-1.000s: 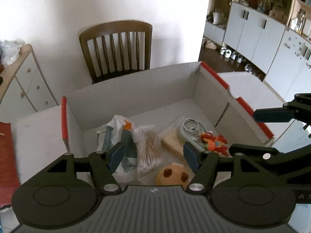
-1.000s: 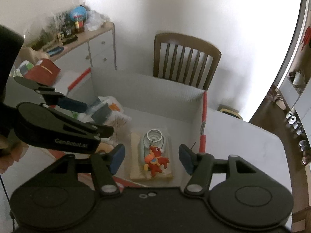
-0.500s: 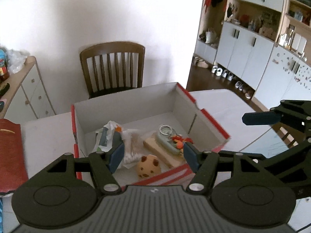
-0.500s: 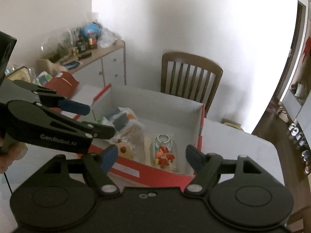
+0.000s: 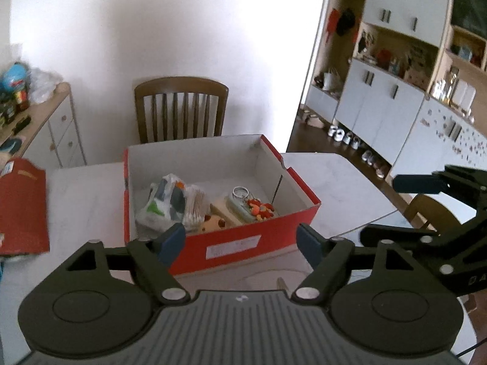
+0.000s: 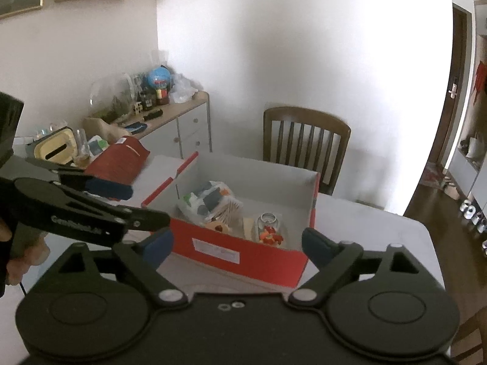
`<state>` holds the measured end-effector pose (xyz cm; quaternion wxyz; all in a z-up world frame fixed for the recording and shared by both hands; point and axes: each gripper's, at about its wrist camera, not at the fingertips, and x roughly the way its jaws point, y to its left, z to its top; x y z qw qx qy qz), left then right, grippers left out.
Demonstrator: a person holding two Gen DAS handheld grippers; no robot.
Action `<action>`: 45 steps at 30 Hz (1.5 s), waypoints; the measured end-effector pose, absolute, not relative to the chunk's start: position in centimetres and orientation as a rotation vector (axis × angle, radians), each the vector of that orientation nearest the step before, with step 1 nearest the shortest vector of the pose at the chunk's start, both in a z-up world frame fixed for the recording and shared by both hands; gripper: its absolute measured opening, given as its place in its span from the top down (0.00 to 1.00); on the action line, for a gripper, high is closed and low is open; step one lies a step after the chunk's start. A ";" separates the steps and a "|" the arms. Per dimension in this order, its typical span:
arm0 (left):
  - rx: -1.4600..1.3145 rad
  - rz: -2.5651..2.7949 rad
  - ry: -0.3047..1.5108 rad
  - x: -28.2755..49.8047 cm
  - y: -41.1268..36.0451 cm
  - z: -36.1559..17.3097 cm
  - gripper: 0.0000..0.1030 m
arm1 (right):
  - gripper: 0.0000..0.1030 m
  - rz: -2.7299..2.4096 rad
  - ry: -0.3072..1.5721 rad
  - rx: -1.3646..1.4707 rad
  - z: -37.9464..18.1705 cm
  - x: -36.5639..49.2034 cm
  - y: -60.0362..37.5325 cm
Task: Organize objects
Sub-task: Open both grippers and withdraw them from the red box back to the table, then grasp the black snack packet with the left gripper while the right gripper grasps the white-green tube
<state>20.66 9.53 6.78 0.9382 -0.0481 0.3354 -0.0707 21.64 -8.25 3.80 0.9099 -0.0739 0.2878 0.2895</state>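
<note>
A red shoebox [image 5: 213, 164] with a white inside stands open on the white table [image 5: 85, 200]. It holds a plastic bag [image 5: 164, 200], a pack of cotton swabs [image 5: 194, 206], a round cookie-like toy [image 5: 214, 222], a beige block [image 5: 222, 205] and a keychain with a red-orange figure [image 5: 258, 208]. My left gripper [image 5: 239, 238] hovers in front of the box, its jaws opening with nothing between them. My right gripper [image 6: 236, 241] also hangs before the shoebox [image 6: 258, 176], its jaws opening and empty. The bag [image 6: 210, 200] and keychain figure [image 6: 271, 232] show in the right wrist view too.
The red box lid [image 5: 21, 206] lies at the table's left. A wooden chair [image 5: 181, 106] stands behind the table against the wall. A cluttered sideboard [image 6: 182, 121] is at the left; white cupboards [image 5: 380, 106] line the right. A hand [image 6: 18, 255] holds the left gripper.
Both grippers have drawn back and risen from over the box, so the whole box now shows. Both pairs of jaws have spread wider.
</note>
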 end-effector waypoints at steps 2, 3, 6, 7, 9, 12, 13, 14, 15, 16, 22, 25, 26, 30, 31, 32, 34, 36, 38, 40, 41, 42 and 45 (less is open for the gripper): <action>-0.117 -0.130 0.684 19.7 9.7 6.7 0.22 | 0.07 0.606 0.598 -0.144 3.6 21.0 -8.9; -0.122 -0.129 0.684 19.3 9.8 6.6 0.21 | 0.06 0.606 0.599 -0.146 3.5 20.6 -9.2; -0.132 -0.116 0.685 18.0 9.7 6.3 0.19 | 0.05 0.608 0.599 -0.160 2.9 19.4 -9.6; -0.138 -0.113 0.686 17.6 9.7 6.2 0.19 | 0.05 0.608 0.599 -0.166 2.7 19.0 -9.7; -0.160 -0.115 0.695 16.6 9.5 5.8 0.19 | 0.05 0.606 0.599 -0.172 2.3 18.1 -10.1; -0.190 -0.117 0.697 15.3 9.1 5.2 0.17 | 0.04 0.600 0.613 -0.162 1.5 17.1 -10.7; -0.193 -0.115 0.698 14.9 9.0 4.9 0.15 | 0.04 0.597 0.618 -0.157 1.2 16.8 -11.0; -0.193 -0.113 0.700 14.5 8.9 4.6 0.10 | 0.04 0.593 0.623 -0.156 0.9 16.5 -11.2; -0.188 -0.110 0.702 14.2 8.7 4.3 0.04 | 0.04 0.589 0.627 -0.157 0.6 16.2 -11.4; -0.183 -0.106 0.702 13.9 8.6 4.1 0.02 | 0.04 0.584 0.630 -0.160 0.3 16.0 -11.6; -0.179 -0.085 0.706 12.3 8.1 2.4 0.01 | 0.04 0.577 0.664 -0.149 -1.5 14.9 -12.3; -0.177 -0.067 0.721 11.9 7.9 1.3 0.01 | 0.04 0.578 0.670 -0.164 -2.4 14.3 -12.4; -0.171 -0.057 0.724 11.7 7.7 0.9 0.00 | 0.04 0.578 0.673 -0.174 -2.8 14.1 -12.3; -0.142 -0.025 0.713 11.4 7.3 -0.4 0.00 | 0.05 0.584 0.693 -0.212 -4.2 13.8 -12.0; -0.139 -0.023 0.709 11.3 7.3 -0.7 0.00 | 0.05 0.584 0.693 -0.221 -4.4 13.7 -11.8; -0.138 -0.017 0.711 11.3 7.3 -1.0 0.00 | 0.05 0.584 0.696 -0.228 -4.6 13.7 -11.7; -0.135 -0.011 0.721 11.5 7.3 -1.5 0.00 | 0.05 0.584 0.703 -0.233 -5.1 13.9 -11.5; -0.123 -0.004 0.730 11.7 7.4 -2.2 0.00 | 0.05 0.584 0.711 -0.236 -5.6 14.1 -11.3; -0.124 -0.002 0.743 11.9 7.5 -2.8 0.00 | 0.05 0.586 0.721 -0.230 -6.1 14.3 -11.1; -0.133 -0.009 0.753 12.2 7.7 -3.4 0.00 | 0.05 0.588 0.735 -0.231 -6.8 14.6 -11.0; -0.132 -0.010 0.754 12.3 7.7 -3.7 0.00 | 0.05 0.590 0.743 -0.233 -7.1 14.7 -10.8; -0.128 -0.012 0.755 12.4 7.7 -4.0 0.00 | 0.05 0.594 0.750 -0.235 -7.5 14.8 -10.7; -0.127 -0.026 0.771 12.9 7.9 -4.9 0.00 | 0.05 0.600 0.767 -0.257 -8.4 15.1 -10.1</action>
